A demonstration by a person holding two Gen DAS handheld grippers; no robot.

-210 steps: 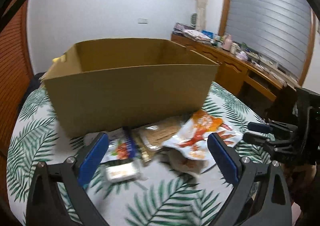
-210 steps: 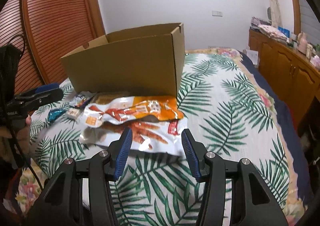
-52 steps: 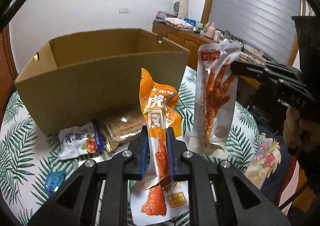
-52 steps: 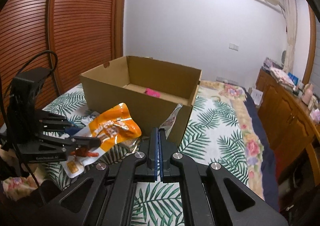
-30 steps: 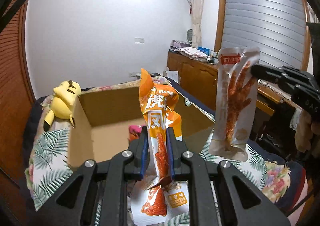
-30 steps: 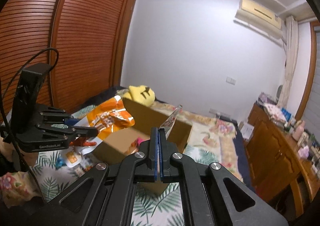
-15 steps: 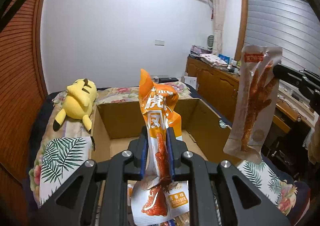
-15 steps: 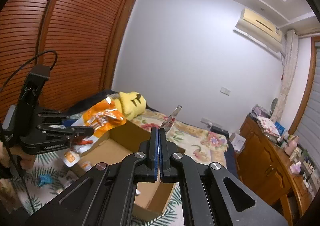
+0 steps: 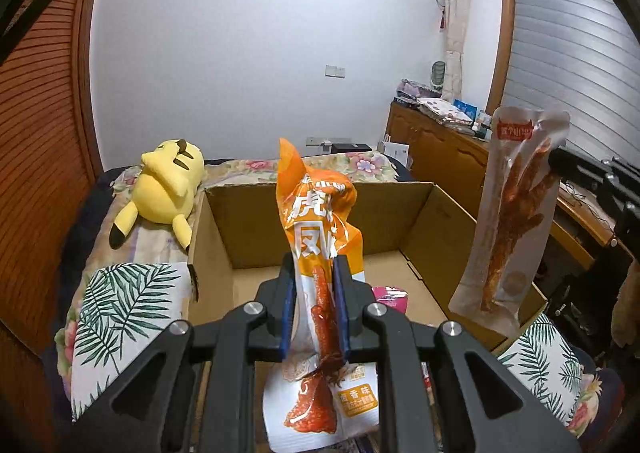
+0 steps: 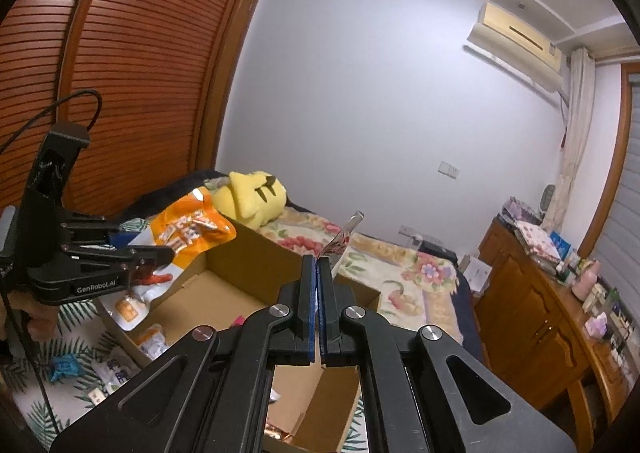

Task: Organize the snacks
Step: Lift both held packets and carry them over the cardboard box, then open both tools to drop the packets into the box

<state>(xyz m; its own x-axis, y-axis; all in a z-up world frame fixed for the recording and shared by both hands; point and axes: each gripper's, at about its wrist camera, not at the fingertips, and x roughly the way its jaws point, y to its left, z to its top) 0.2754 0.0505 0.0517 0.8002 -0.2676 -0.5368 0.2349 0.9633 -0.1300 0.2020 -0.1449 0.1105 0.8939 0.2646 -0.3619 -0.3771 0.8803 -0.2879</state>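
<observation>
The left claw (image 9: 315,305) is clamped on an orange snack pouch (image 9: 320,237), which stands up between its blue pads and hangs out below them, over the near part of the open cardboard box (image 9: 416,213). The right claw (image 10: 317,305) is pinched fully shut on a clear packet of chicken feet (image 9: 516,221), seen edge-on from its own camera as a thin sliver and dangling above the box's right wall.

The likely trouble is the drop: the clear packet hangs close to that wall (its lower end looks level with the rim) and, let go there, could catch the edge and fall outside onto the palm-print bed cover (image 9: 120,301). The orange pouch is long and floppy, so it might snag the near wall.

The box floor is mostly hidden behind the left claw; only a pink item (image 9: 390,295) shows. A yellow plush toy (image 9: 168,185) lies beyond the box.
</observation>
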